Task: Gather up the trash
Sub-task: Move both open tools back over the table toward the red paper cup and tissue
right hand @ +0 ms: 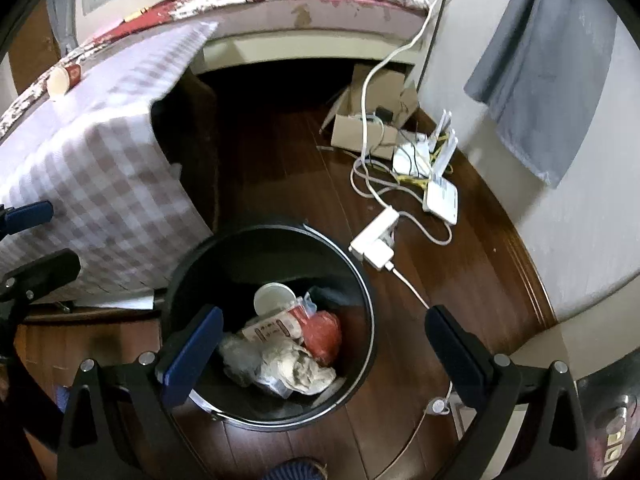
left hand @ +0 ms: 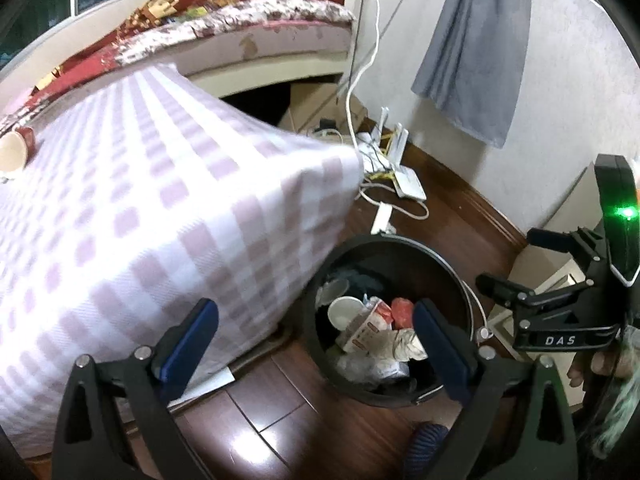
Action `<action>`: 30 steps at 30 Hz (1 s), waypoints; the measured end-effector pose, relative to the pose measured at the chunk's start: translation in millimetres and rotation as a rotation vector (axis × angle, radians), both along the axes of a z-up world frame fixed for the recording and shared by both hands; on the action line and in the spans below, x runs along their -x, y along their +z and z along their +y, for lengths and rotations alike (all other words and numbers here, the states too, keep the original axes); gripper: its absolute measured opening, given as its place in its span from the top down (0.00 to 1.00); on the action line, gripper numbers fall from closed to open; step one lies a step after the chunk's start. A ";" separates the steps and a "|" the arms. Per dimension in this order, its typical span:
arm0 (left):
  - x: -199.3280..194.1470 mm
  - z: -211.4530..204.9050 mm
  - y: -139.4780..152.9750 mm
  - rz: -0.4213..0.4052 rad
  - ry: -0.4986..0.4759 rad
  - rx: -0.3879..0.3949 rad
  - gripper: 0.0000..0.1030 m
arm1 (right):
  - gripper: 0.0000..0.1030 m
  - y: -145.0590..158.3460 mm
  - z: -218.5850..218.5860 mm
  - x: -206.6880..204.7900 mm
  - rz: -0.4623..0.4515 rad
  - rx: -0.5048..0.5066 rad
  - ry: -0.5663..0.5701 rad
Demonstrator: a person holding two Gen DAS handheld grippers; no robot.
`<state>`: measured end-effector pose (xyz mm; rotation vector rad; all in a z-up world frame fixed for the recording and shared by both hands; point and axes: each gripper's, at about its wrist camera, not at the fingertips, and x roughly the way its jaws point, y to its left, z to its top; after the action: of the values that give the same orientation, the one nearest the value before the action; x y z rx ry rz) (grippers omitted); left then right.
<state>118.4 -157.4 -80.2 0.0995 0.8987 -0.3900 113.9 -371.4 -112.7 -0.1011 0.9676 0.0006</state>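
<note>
Over the bin [right hand: 272, 320], both grippers, left [left hand: 316, 344] and right [right hand: 324, 352], are hanging spread wide and empty, trash [right hand: 288, 344] lying inside; a cup [right hand: 62, 78] is waiting on the table [right hand: 100, 168], and a careless reach risks rolling it off.

Colours by the black bin [right hand: 366, 300]

The cloth [left hand: 160, 220] has pink and white squares. The floor [right hand: 460, 280] is dark brown. The hanging towel [right hand: 544, 64] is grey. The cup [left hand: 18, 148] is red.
</note>
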 end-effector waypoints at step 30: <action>-32.9 252.0 71.2 -0.206 0.493 -0.008 0.04 | 0.01 114.6 228.6 -104.8 -0.258 -0.220 0.332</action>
<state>151.4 94.6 -9.0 -0.0741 0.6918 0.0831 218.6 -142.8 1.9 -0.0563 0.6788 0.3896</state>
